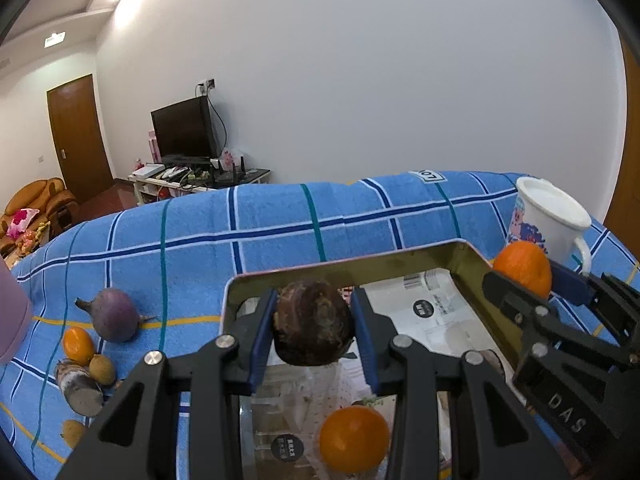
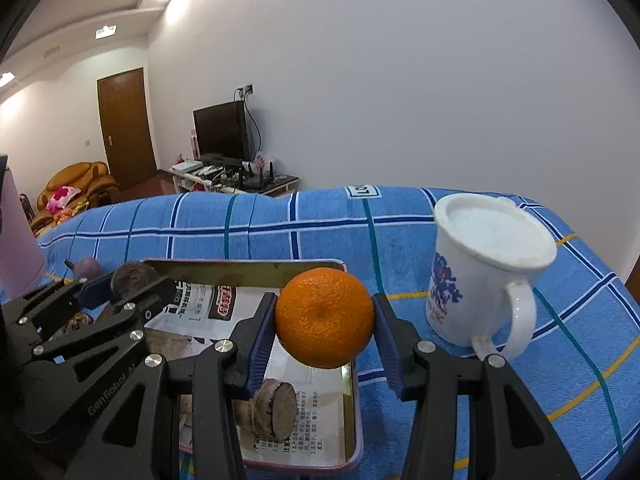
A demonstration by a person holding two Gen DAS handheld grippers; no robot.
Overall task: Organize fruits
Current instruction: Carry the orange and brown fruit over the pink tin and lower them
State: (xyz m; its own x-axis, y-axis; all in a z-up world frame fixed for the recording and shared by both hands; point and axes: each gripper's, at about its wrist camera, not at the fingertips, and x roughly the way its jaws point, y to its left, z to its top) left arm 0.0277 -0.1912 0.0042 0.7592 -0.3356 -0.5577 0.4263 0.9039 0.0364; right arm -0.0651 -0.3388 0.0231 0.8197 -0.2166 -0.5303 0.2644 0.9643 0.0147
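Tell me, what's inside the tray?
An orange, a cut root piece and printed paper lie in the tray. The claws hide the rest.

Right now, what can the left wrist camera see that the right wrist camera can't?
Only the left wrist view shows the fruits lying loose on the cloth: a small orange, a cut stalk piece and brownish little fruits, plus a second orange in the tray.

Only the right wrist view shows a cut stalk piece in the tray.

Both show the metal tray, the white mug, the purple round vegetable, the left gripper holding a dark brown root, and the right gripper holding an orange.
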